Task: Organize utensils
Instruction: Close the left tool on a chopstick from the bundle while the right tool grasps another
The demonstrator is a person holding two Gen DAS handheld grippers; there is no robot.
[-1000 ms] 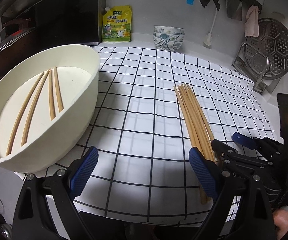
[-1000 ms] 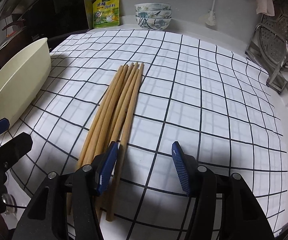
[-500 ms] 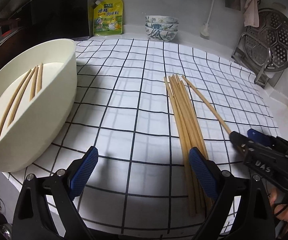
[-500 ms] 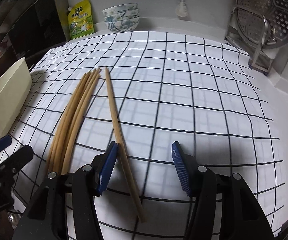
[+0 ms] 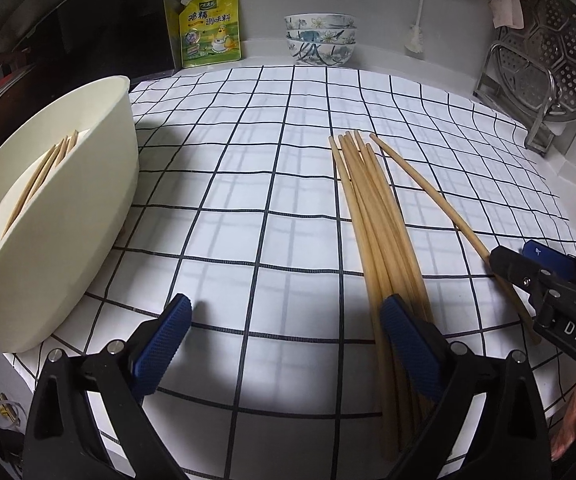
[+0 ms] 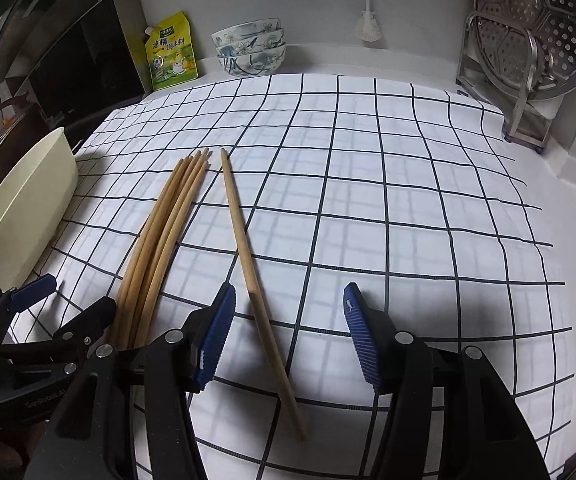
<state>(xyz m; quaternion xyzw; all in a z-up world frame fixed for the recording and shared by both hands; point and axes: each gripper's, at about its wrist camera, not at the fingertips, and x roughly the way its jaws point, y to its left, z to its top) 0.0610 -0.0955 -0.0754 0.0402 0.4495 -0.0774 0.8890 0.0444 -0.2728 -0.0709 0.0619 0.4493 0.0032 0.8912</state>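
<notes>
A bundle of wooden chopsticks [image 5: 376,216] lies on the checked cloth; it also shows in the right wrist view [image 6: 159,236]. One chopstick [image 6: 247,264] lies apart to its right, between the fingers of my open right gripper [image 6: 288,332]; it also shows in the left wrist view [image 5: 428,188]. My right gripper [image 5: 528,260] straddles that chopstick's near part. My left gripper [image 5: 283,344] is open and empty, its right finger over the bundle's near end. A cream oval basin [image 5: 67,236] at the left holds several chopsticks [image 5: 43,176].
A yellow seasoning pouch [image 5: 209,28] and stacked patterned bowls [image 5: 320,38] stand at the back wall. A steel steamer rack [image 5: 548,68] stands at the back right. The cloth's front edge [image 5: 247,404] is close to the grippers. A dark stove area lies beyond the basin.
One chopstick has been pushed out of the bundle to the right and now lies between the right gripper's fingers. Both grippers stay open; the left view has shifted rightward, away from the basin.
</notes>
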